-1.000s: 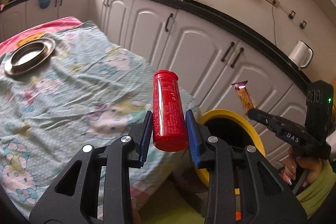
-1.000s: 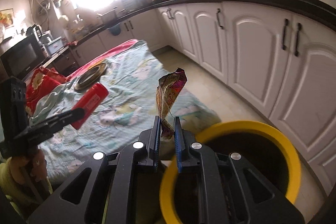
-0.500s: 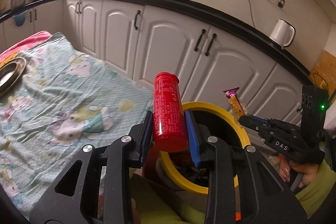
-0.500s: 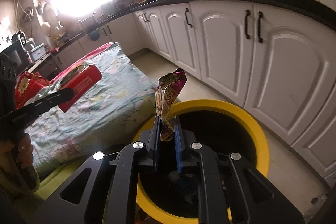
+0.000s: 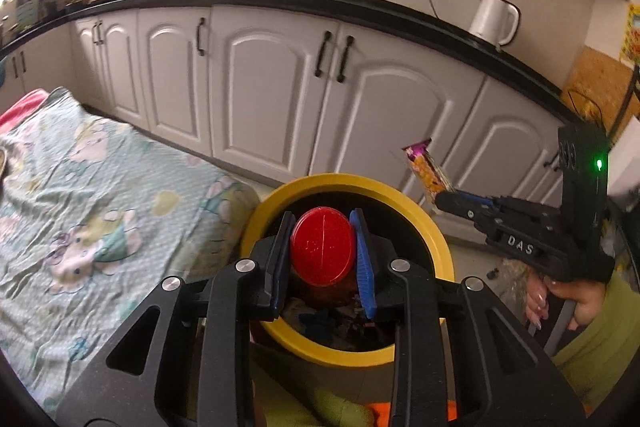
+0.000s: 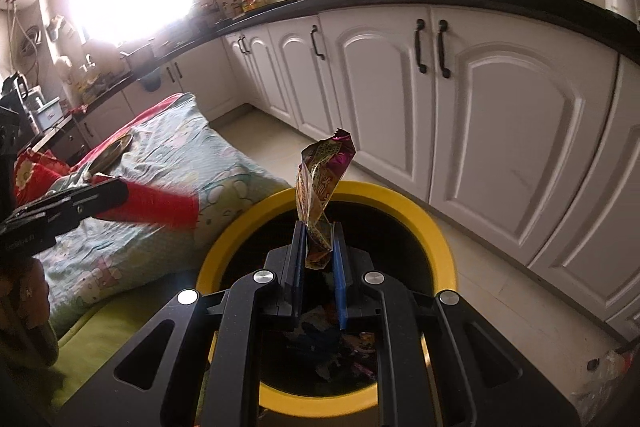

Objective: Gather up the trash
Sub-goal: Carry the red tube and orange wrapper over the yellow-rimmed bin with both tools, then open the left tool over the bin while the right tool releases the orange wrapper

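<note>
My left gripper hangs over the mouth of the yellow-rimmed bin, its jaws closing. The red can sits between the blue pads, tipped so that its round end faces the camera. My right gripper is shut on a crumpled snack wrapper, which stands up above the bin. From the left wrist, the right gripper and its wrapper show beyond the bin's right rim. From the right wrist, the left gripper and red can show blurred at the left.
Wrappers and scraps lie inside the bin. A table under a cartoon-print cloth borders the bin on the left, with a metal plate on it. White cabinets run behind, and a white kettle stands on the counter.
Both grippers have swung from over the table edge to above the bin's mouth. The red can has tipped from upright to end-on. The wrapper stays pinched in the right gripper.
</note>
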